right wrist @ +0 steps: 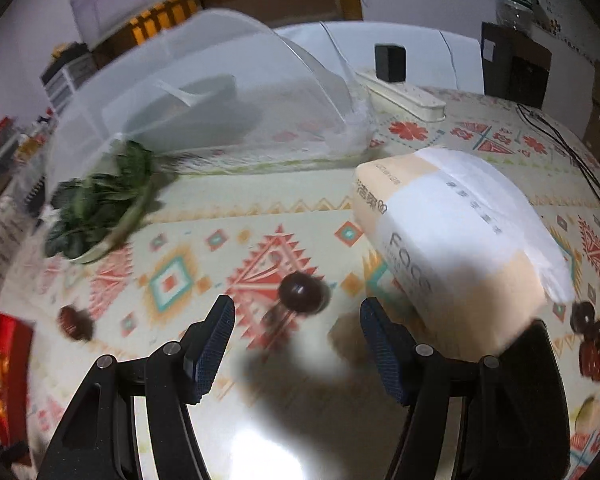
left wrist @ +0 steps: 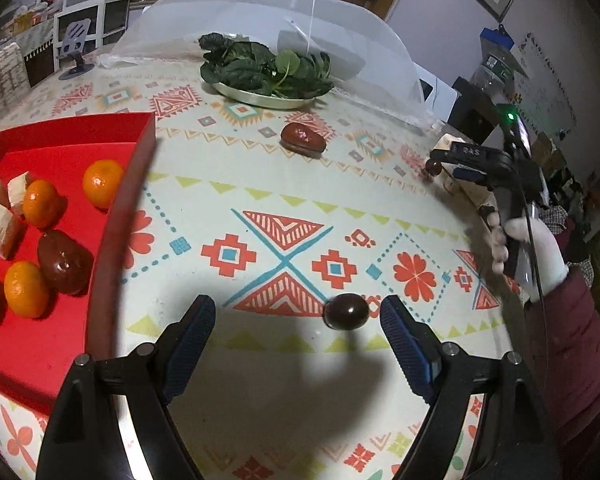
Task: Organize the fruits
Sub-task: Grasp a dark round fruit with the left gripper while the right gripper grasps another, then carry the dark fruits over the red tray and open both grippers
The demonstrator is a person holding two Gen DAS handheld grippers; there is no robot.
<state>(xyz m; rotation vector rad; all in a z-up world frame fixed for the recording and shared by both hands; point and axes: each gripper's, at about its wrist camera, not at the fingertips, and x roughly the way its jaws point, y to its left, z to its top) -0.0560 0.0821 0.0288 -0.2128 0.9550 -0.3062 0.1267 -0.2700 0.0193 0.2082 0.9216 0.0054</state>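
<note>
A red tray (left wrist: 40, 344) at the left holds several tangerines (left wrist: 102, 182), a dark red fruit (left wrist: 64, 261) and white fruit chunks (left wrist: 0, 229). My left gripper (left wrist: 298, 320) is open, low over the table, with a small dark fruit (left wrist: 346, 311) between its fingertips, close to the right one. A dark red date (left wrist: 303, 140) lies farther back. My right gripper (right wrist: 298, 322) is open, with another small dark round fruit (right wrist: 300, 291) just ahead between its fingertips. The right gripper also shows in the left wrist view (left wrist: 476, 158). The tray shows at the left edge of the right wrist view (right wrist: 4, 368).
A metal plate of leafy greens (left wrist: 266, 70) and a clear mesh food cover (left wrist: 260, 12) stand at the back. A tissue pack (right wrist: 452, 240) lies right of the right gripper. More dark fruits (right wrist: 588, 320) lie beyond it. A power strip (right wrist: 404, 96) and cables lie behind.
</note>
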